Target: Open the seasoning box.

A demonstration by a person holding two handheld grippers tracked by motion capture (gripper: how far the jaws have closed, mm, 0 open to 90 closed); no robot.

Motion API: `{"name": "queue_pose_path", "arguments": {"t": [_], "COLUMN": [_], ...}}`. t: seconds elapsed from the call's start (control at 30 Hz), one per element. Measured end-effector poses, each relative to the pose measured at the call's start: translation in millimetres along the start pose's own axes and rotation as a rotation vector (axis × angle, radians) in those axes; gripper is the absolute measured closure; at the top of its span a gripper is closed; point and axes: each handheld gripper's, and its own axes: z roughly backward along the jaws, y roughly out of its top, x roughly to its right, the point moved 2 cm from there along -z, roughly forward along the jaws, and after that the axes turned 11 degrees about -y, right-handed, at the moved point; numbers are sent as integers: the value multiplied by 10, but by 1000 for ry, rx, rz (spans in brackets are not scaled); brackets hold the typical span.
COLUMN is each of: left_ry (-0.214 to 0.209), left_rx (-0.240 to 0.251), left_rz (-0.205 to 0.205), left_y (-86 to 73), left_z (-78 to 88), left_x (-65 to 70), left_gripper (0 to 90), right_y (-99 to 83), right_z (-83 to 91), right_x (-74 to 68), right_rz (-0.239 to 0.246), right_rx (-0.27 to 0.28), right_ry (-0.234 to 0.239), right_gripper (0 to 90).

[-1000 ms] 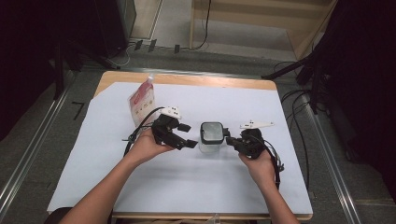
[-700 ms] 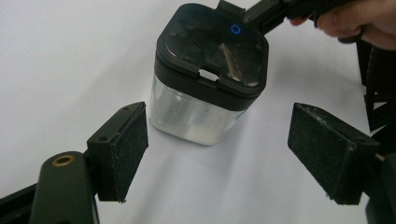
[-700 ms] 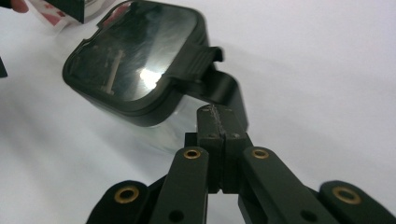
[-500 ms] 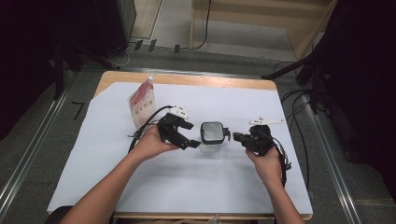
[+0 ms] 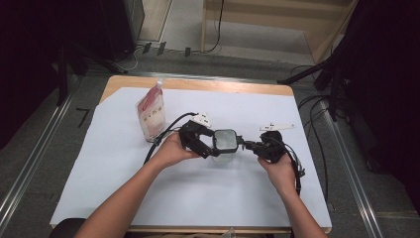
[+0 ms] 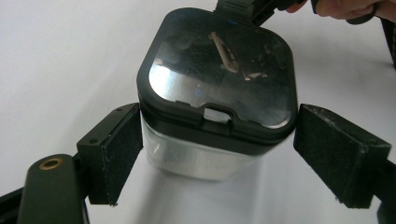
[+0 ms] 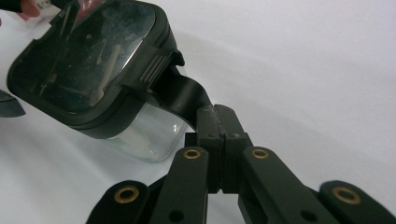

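Between our two grippers, mid-table, stands a clear box [image 5: 224, 145] with a dark lid. Our left gripper [image 6: 219, 154] has just been opening its jaws; they now stand wide with the box between them, each pad [image 6: 116, 151] just off a side wall. Our right gripper [image 7: 218, 122] is closed on the black tab [image 7: 184, 95] sticking out from the lid's edge toward it. We cannot make out anything inside the box. A red pouch [image 5: 151, 110] stands well off beyond our left hand [image 5: 171, 151].

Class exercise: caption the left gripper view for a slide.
Left gripper open, jaws flanking a clear container with a black lid.
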Motion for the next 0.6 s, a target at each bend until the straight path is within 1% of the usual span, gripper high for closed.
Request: {"name": "queue_pose_path", "arguments": {"t": [0.13,0.23,0.27,0.3,0.33,0.43,0.53,0.6], "left_ry": [-2,19,25,27,31,33,48,45], "left_rx": [-3,-24,-39,-34,-36,-39,-61,-66], "left_rz": [-8,-27,-27,-31,-34,-36,-52,-55], "left_y": [-4,-4,-2,-3,-3,-2,13,21], "left_z": [-50,-91,-96,-110,-122,-121,-103,-90], "left_x": [-20,-14,-9,-11,-13,-5,15,16], "left_gripper": [157,155,153,153,152,154,163,167], "right_y": [0,-3,-3,-3,-3,-1,-7,-8], "right_z": [-1,-18,-26,-26,-37,-49,-53,-55], "right_x": [3,4,7,7,10,11,11,9], "right_rz": [-7,-17,-21,-21,-33,-35,-36,-35], "right_rx": [-2,0,4,4,4,6,4,6], "right_ry": [2,-2,-4,-4,-2,-3,-5,-7], "right_gripper": [900,900,900,900,900,900,900,900]}}
